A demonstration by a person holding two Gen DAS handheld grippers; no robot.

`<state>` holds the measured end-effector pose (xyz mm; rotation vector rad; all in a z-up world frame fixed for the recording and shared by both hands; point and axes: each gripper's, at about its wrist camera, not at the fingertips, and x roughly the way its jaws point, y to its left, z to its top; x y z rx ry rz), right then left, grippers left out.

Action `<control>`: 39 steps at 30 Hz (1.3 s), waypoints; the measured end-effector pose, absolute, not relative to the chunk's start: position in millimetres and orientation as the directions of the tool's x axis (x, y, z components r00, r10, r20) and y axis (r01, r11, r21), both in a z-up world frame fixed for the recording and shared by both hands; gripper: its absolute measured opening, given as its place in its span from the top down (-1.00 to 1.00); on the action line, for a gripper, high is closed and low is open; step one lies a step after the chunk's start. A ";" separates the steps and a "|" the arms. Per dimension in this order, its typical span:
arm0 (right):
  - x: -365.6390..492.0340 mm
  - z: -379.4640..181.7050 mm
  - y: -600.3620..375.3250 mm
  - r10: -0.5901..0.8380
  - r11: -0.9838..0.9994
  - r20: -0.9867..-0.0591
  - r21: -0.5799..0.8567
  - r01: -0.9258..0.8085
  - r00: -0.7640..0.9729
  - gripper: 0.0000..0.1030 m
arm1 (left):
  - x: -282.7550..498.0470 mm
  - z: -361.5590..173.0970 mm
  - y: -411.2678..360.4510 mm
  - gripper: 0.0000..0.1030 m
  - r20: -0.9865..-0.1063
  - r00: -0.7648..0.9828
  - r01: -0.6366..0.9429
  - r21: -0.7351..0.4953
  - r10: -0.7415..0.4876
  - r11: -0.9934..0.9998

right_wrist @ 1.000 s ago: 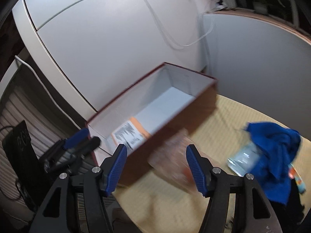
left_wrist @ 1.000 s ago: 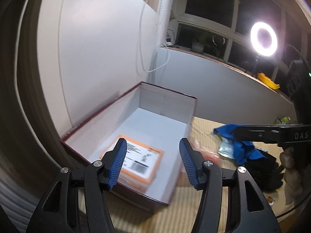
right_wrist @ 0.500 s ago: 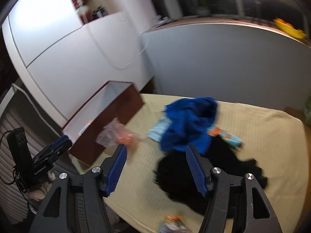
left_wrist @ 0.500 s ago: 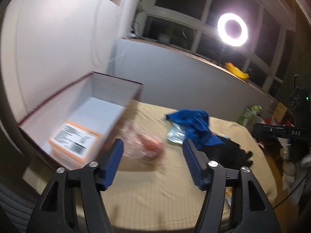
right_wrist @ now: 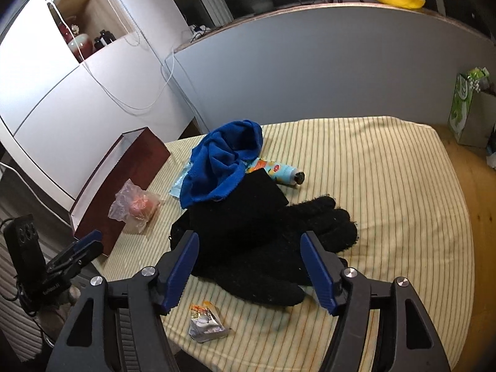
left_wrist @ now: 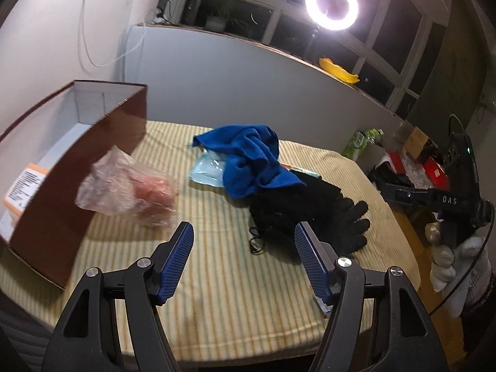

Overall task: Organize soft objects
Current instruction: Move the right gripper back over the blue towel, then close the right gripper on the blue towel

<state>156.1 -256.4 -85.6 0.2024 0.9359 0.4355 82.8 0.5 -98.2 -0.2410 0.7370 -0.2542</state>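
A blue cloth [left_wrist: 251,158] [right_wrist: 221,162] lies bunched mid-table, partly over black knit gloves [left_wrist: 310,214] [right_wrist: 272,238]. A clear plastic bag with something pink inside [left_wrist: 130,187] [right_wrist: 136,206] rests against a dark red open box [left_wrist: 93,142] [right_wrist: 124,167] at the left. My left gripper [left_wrist: 243,257] is open and empty above the table's near edge. My right gripper [right_wrist: 249,266] is open and empty just above the gloves.
The table has a yellow striped cover [right_wrist: 387,186]. A light blue packet [left_wrist: 206,170] sits under the cloth, a small tube [right_wrist: 279,172] beside it, a silver sachet [right_wrist: 206,325] near the front edge. An orange-labelled parcel [left_wrist: 23,186] lies in the box. A ring light [left_wrist: 331,3] glows behind.
Both views have swung away from the box toward the middle of the table. The cloth and gloves now fill the centre. Both grippers stayed open.
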 end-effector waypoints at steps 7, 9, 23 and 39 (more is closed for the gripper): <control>180.7 -66.6 -248.7 0.499 0.866 -0.708 0.377 -0.329 0.499 -0.25 | 108.2 -96.3 -10.2 -0.31 -0.642 0.700 0.151 -0.295 -0.313 0.944; 193.0 -61.4 -243.0 0.515 0.855 -0.704 0.388 -0.343 0.488 -0.25 | 118.2 -94.7 -11.3 -0.31 -0.644 0.694 0.157 -0.300 -0.321 0.941; 308.6 -100.9 -185.0 0.575 0.809 -0.763 0.477 -0.344 0.296 -0.25 | 200.8 -106.7 -35.7 -0.31 -0.687 0.635 0.196 -0.298 -0.353 0.934; 362.3 -158.0 -152.4 0.604 0.779 -0.780 0.535 -0.327 0.164 -0.25 | 254.8 -143.5 -51.2 -0.22 -0.732 0.552 0.191 -0.354 -0.398 0.916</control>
